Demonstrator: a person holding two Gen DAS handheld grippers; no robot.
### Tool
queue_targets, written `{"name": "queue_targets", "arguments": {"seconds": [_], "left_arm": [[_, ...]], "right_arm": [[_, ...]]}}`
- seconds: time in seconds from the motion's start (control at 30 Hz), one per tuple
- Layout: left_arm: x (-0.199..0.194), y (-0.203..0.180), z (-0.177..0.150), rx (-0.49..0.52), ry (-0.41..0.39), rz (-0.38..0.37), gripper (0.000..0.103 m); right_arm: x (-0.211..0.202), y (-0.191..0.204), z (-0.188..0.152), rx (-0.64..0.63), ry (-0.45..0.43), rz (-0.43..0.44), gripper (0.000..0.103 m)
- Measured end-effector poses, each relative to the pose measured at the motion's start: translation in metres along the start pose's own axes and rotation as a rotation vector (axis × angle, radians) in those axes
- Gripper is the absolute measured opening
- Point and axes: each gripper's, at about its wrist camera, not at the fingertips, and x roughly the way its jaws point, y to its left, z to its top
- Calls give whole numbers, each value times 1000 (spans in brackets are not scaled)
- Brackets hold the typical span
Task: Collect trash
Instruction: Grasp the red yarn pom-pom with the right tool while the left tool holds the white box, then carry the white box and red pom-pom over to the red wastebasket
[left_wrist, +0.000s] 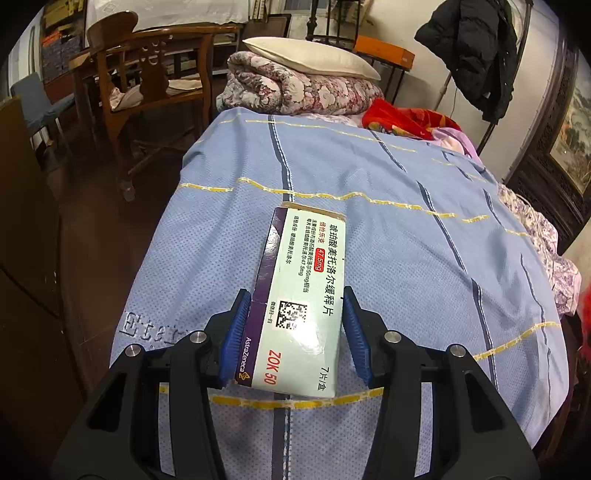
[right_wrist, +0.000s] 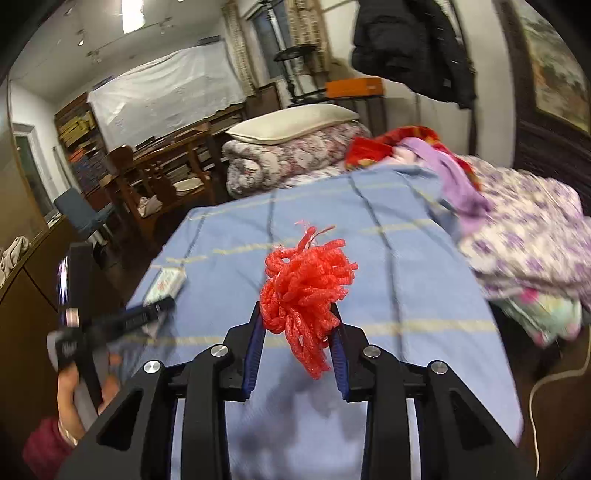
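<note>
A white and purple medicine box (left_wrist: 310, 258) sits lengthwise between the blue pads of my left gripper (left_wrist: 295, 293), which is shut on its sides just above the blue checked bed sheet (left_wrist: 388, 177). The right wrist view shows the same box (right_wrist: 166, 284) and the left gripper (right_wrist: 155, 308) at the left, held by a person's hand (right_wrist: 70, 387). My right gripper (right_wrist: 296, 308) is shut on a bunch of red foam netting (right_wrist: 306, 280), held above the sheet (right_wrist: 406, 280). That view is blurred by motion.
A folded floral quilt (left_wrist: 306, 88) with a pillow (left_wrist: 310, 55) lies at the bed's far end. Red and purple clothes (right_wrist: 517, 229) are heaped on the right side. A wooden chair (left_wrist: 147, 74) stands left of the bed, and a black coat (left_wrist: 469, 48) hangs at the back right.
</note>
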Motion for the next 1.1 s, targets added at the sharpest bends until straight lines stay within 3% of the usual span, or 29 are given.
{"name": "queue_targets", "arguments": {"seconds": [0.13, 0.33, 0.63, 1.1], "left_arm": [[-7, -5, -5, 23, -13, 38, 49], [-38, -18, -37, 9, 1, -11, 49], [-134, -62, -57, 98, -145, 0, 49], [-233, -115, -88, 158, -286, -37, 49]], "right_arm": [[-24, -22, -20, 32, 12, -20, 33], [-48, -41, -37, 49, 12, -33, 35], [-83, -35, -47, 25, -50, 18, 36], [-172, -39, -55, -3, -202, 80, 38]]}}
